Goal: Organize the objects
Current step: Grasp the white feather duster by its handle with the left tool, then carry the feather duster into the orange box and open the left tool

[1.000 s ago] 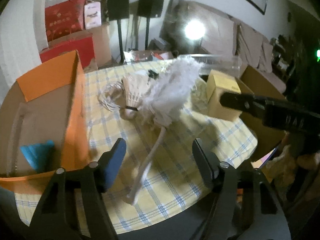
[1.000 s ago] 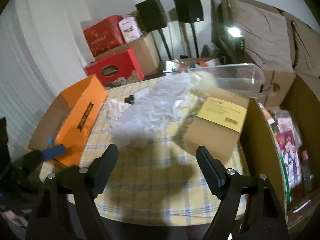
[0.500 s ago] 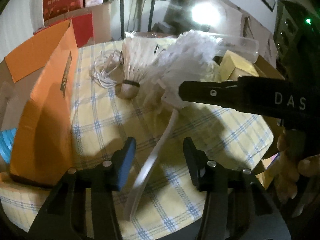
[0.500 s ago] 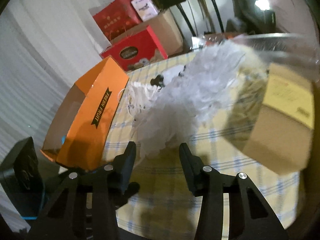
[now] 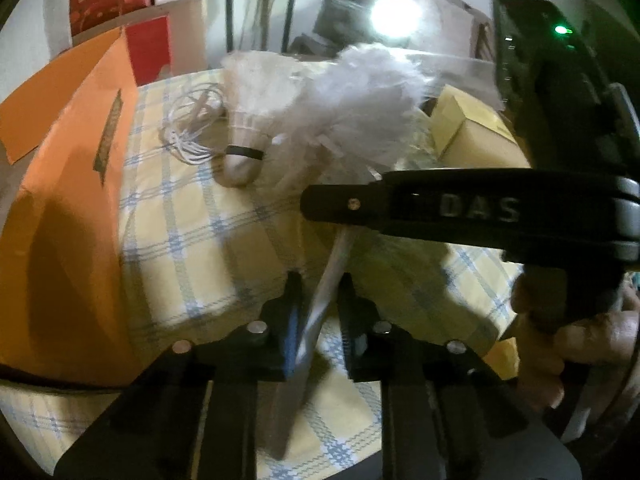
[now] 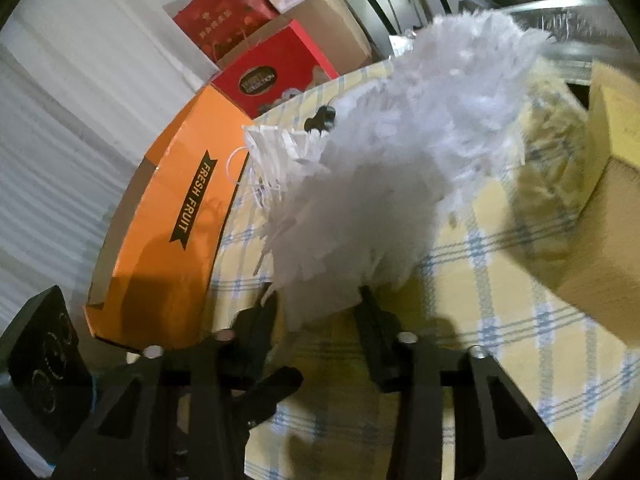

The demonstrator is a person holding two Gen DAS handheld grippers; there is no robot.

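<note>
A white feather duster (image 5: 360, 92) lies on the yellow checked tablecloth (image 5: 192, 248), its pale handle (image 5: 326, 292) pointing toward me. My left gripper (image 5: 320, 296) is closing, with the handle squeezed between its jaws. My right gripper (image 6: 318, 306) is also closing, its fingers hugging the lower feathers (image 6: 344, 216) at the duster's neck. In the left wrist view the right gripper (image 5: 320, 202) crosses over that neck from the right, held by a hand (image 5: 580, 340). A white shuttlecock (image 5: 252, 112) lies beside the duster head.
An open orange fruit box (image 6: 180, 208) stands along the table's left side. A coiled white cable (image 5: 188, 128) and a small black clip (image 6: 320, 116) lie behind the duster. A yellow cardboard box (image 5: 472, 136) and a clear plastic tube (image 5: 456, 68) sit at the right. Red cartons (image 6: 272, 68) are stacked beyond.
Both grippers came down and narrowed from wide open. The left now has the duster handle between its jaws. The right swung in toward the duster's feather base.
</note>
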